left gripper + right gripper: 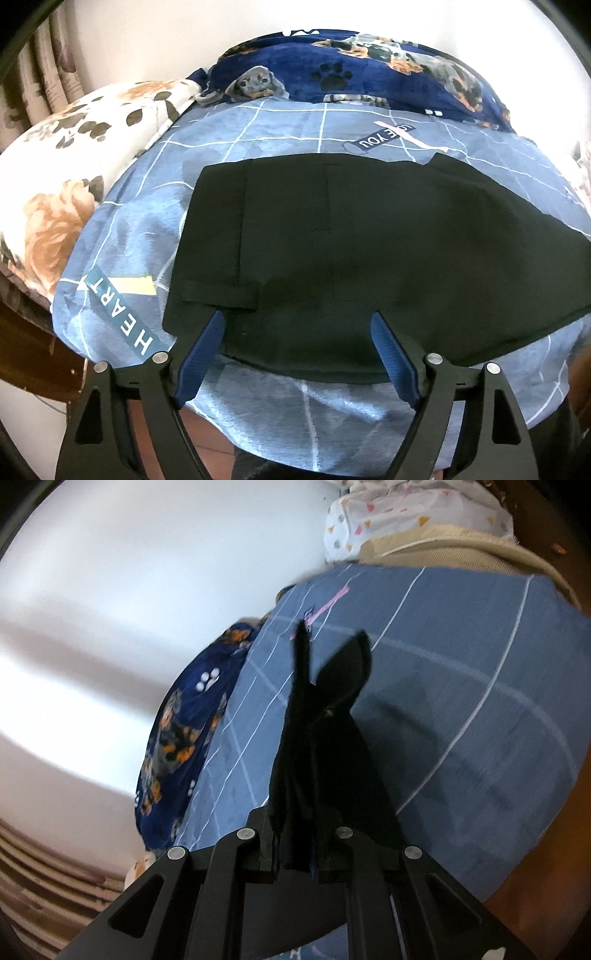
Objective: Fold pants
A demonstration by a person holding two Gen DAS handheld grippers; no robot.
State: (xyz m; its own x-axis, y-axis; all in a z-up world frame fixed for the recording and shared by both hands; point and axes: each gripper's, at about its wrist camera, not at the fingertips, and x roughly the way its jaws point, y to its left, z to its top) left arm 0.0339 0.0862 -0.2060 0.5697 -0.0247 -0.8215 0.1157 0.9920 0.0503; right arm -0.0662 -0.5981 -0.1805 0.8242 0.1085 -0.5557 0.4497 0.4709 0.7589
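black pants half lifted over the blue bed

the bed (147, 229), covered in a blue cotton sheet with thin white grid lines and printed word labels such as "heart" and "love you", fills most of both views. at its far side a dark navy fleece blanket with dog faces and paw prints (388, 74) lies bunched against the pale wall. to the left of the sheet in the left wrist view sits a cream pillow with brown and orange floral print (74, 155), and a patterned curtain (44, 66) hangs behind it. in the right wrist view a white cloth with small coloured triangles (406, 517) lies beyond the bed's far end.

the black fabric pants (369, 251) lie spread flat on the sheet near the front edge of the bed in the left wrist view, waistband area to the left and a belt loop visible near the fingers.

the left gripper (297, 325) hovers at the near edge of the pants with its blue-padded fingers (207, 347) wide apart, one tip overlapping the fabric's edge.

the right gripper (297, 849) is clamped on a bunched part of the pants (325, 746), its jaws pressed together around the cloth, which rises off the sheet; that view is motion-blurred.
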